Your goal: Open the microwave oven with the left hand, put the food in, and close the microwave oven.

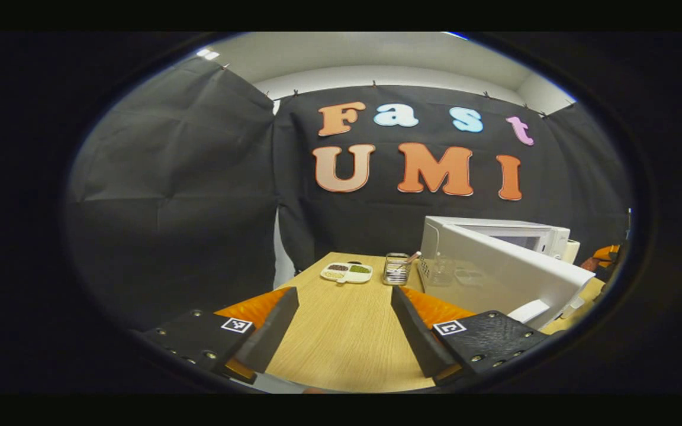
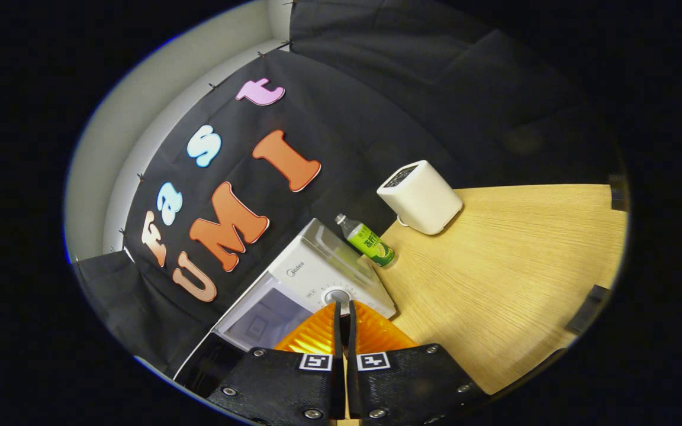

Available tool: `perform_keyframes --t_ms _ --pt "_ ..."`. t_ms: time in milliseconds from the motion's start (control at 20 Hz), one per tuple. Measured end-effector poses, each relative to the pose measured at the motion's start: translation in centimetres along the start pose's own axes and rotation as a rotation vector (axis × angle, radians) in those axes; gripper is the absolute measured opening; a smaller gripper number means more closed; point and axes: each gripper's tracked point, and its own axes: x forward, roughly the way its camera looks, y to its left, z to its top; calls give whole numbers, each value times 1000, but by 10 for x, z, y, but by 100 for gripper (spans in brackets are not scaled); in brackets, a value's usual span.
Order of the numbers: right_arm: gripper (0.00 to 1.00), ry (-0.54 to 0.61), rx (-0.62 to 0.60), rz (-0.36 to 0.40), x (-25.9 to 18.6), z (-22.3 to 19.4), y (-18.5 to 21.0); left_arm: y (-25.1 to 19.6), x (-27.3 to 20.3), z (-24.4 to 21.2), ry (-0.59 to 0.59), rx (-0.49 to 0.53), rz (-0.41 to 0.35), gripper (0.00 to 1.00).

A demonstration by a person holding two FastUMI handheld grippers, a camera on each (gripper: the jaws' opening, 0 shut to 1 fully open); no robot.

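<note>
1. Left gripper (image 1: 344,322) held low over the light wooden table (image 1: 341,349), pointing along it; jaws spread wide, nothing between them.
2. Right gripper (image 2: 342,316) tilted, aimed at the microwave's control panel; fingers pressed together, holding nothing (tips just before the round dial (image 2: 337,295)).
3. Writing: a grey brand mark on the panel, too small to trust; green plastic bottle (image 2: 369,239) label unreadable.
4. White box-shaped microwave oven (image 1: 498,260) stands at the table's right side, door swung open toward the left gripper; pale cavity visible.
5. White divided food tray (image 1: 346,272) sits far back on the table, beside a clear glass jar (image 1: 396,269).
</note>
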Motion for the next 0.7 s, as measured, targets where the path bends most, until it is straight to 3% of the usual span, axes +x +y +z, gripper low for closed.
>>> perform_keyframes --t_ms 700 --pt "1 49 -17 121 52 -56 96 -8 17 10 -28 28 -46 94"
